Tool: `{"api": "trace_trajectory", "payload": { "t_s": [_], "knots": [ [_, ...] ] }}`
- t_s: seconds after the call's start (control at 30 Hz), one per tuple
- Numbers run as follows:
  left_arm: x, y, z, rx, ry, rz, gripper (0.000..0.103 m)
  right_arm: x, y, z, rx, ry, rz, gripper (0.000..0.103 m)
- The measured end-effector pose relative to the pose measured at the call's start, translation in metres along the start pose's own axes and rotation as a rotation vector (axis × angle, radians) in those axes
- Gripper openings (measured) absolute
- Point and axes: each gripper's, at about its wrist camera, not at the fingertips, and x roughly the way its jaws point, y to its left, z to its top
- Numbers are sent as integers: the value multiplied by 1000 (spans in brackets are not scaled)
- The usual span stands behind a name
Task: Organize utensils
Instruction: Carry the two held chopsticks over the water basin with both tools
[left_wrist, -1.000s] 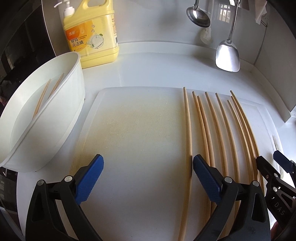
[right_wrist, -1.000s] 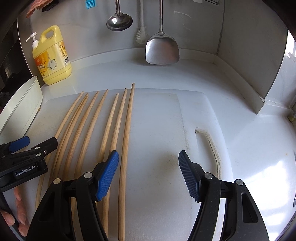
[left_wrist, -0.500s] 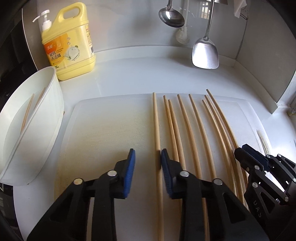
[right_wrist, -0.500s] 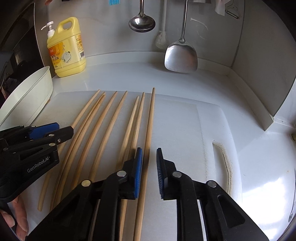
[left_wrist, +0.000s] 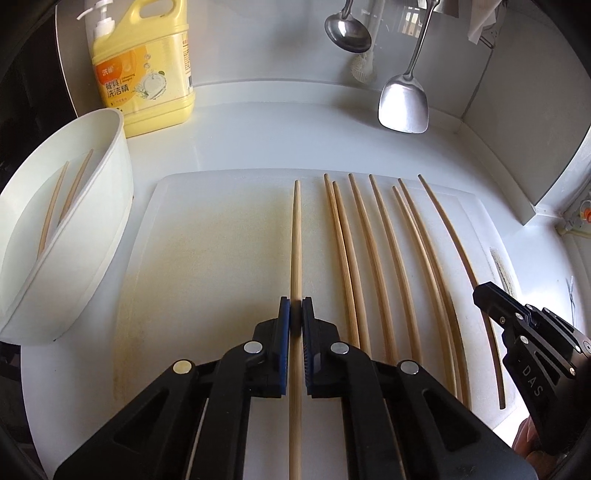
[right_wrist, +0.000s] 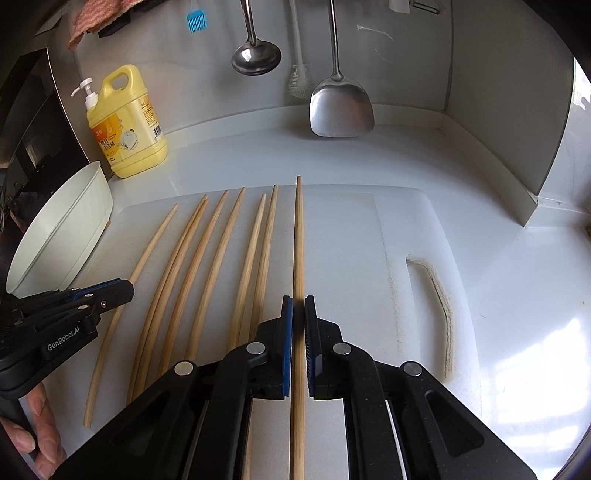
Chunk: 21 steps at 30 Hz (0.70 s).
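Note:
Several long wooden chopsticks lie side by side on a white cutting board (left_wrist: 207, 258). My left gripper (left_wrist: 295, 314) is shut on the leftmost chopstick (left_wrist: 296, 236), which runs forward between its blue pads. My right gripper (right_wrist: 298, 314) is shut on the rightmost chopstick (right_wrist: 298, 236). The right gripper (left_wrist: 491, 295) also shows at the right of the left wrist view, and the left gripper (right_wrist: 110, 291) at the left of the right wrist view. A white bowl (left_wrist: 107, 206) left of the board holds two chopsticks (left_wrist: 62, 199).
A yellow dish soap bottle (left_wrist: 144, 74) stands behind the bowl. A steel ladle (right_wrist: 255, 55) and a steel spatula (right_wrist: 340, 107) hang on the back wall. The board has a handle slot (right_wrist: 436, 306) at its right end. A raised wall edge (right_wrist: 532, 199) lies at the far right.
Both grippers went from wide open to shut, each closing on an outer chopstick of the row. Both cameras shifted sideways so each held chopstick now runs down the view's middle.

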Motion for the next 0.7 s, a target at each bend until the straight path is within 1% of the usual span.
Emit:
{"api": "trace_trajectory", "payload": {
  "t_s": [0.2, 0.33, 0.53, 0.7],
  "knots": [
    [-47, 10, -6, -29, -32, -10, 7, -38, 8, 4, -8, -24, 44, 6],
    [-81, 23, -10, -58, -58, 29, 7, -59, 24, 11, -40, -43, 109, 6],
    [-120, 64, -9, -132, -110, 86, 7, -80, 71, 33, -133, -77, 206, 6],
    [-143, 114, 2, -192, -170, 125, 7, -81, 134, 55, -198, -94, 292, 6]
  ]
}}
